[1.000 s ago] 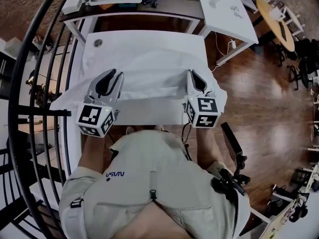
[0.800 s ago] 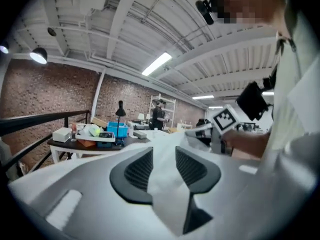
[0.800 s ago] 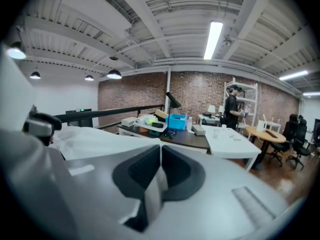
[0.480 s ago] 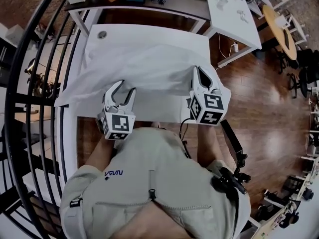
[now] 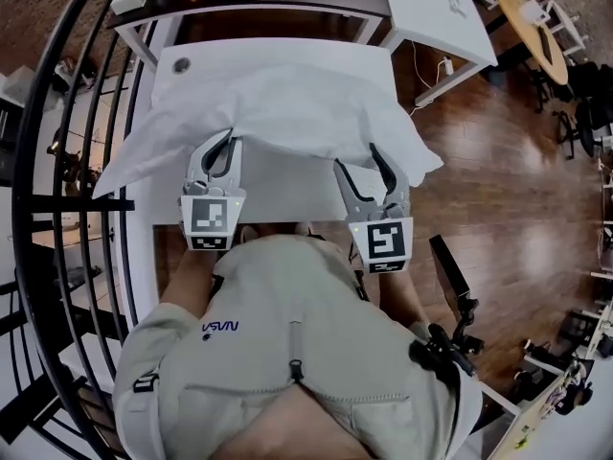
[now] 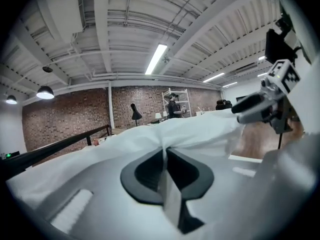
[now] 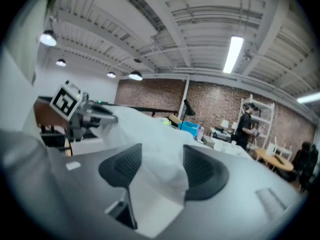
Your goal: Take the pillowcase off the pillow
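Trouble could come from a one-sided pull: the left gripper (image 5: 226, 144) has just closed its fingers on a fold of the pillowcase (image 5: 263, 113), while the right gripper (image 5: 358, 159) has just opened its fingers wide, cloth lying between them unpinched, so the whole pillow (image 5: 326, 108) may swing or slide on the counter (image 5: 278, 199) instead of leaving its case. It lies flat on the counter before the person, long axis left to right in the head view, right end past the counter edge.
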### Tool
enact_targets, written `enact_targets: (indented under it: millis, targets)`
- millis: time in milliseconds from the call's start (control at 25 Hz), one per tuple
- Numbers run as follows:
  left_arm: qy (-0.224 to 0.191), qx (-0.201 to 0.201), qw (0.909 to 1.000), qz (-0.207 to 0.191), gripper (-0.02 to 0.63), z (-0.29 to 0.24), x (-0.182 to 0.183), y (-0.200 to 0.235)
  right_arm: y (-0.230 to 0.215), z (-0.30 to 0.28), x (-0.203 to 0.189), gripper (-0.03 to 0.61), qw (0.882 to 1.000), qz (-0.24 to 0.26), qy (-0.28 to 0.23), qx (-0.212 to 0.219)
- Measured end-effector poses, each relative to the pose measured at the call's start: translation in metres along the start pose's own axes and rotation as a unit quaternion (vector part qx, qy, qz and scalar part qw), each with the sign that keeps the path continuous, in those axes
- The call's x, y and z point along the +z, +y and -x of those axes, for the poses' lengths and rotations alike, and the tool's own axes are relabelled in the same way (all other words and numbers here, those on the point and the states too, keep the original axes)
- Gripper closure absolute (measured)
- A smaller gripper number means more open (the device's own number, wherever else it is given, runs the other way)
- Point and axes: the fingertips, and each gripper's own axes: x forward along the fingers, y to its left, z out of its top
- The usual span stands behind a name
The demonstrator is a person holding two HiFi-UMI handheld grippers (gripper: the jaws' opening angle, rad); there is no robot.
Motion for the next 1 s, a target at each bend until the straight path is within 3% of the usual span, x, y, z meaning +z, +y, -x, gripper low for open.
enact_targets:
  millis: [80,160,240,280,320,400,440,760,840,1000]
  targets:
    - [-0.003,-0.004,1.0000,0.005,0.589,0.000,0.002,0.001,0.014,0.000,-0.030,0.278,0.994,0.097,0.048,-0.020]
    - [-0.002,-0.010,0.9999,0.006,0.591,0.000,0.001,0.002,0.011,-0.013,-0.054,0.264,0.978,0.181,0.082,-0.061]
    - [-0.001,-0.017,0.9998,0.007,0.591,0.001,0.000,0.000,-0.004,-0.027,-0.059,0.269,0.967,0.217,0.083,-0.105]
    - [-0.003,-0.020,0.9998,0.009,0.591,0.002,0.001,-0.001,-0.010,-0.032,-0.055,0.301,0.965,0.221,0.076,-0.122]
    - [-0.007,-0.023,0.9997,0.009,0.592,0.003,0.003,-0.002,-0.015,-0.034,-0.048,0.338,0.964,0.219,0.069,-0.131]
    - [-0.019,-0.026,0.9995,0.006,0.592,0.003,0.013,-0.002,-0.022,-0.031,-0.032,0.504,0.968,0.205,0.053,-0.136]
    - [-0.025,-0.027,0.9993,0.003,0.594,0.003,0.019,0.000,-0.024,-0.029,-0.024,0.549,0.970,0.197,0.043,-0.135]
    - [-0.106,-0.030,0.9935,-0.026,0.603,0.019,0.101,0.014,-0.041,0.007,0.059,0.565,0.984,0.117,-0.049,-0.128]
    - [-0.094,-0.029,0.9947,-0.029,0.603,0.010,0.098,0.021,-0.043,0.003,0.064,0.565,0.985,0.111,-0.045,-0.121]
    - [-0.032,-0.036,0.9984,-0.031,0.593,-0.013,0.069,0.018,-0.052,-0.032,0.024,0.565,0.990,0.089,0.006,-0.106]
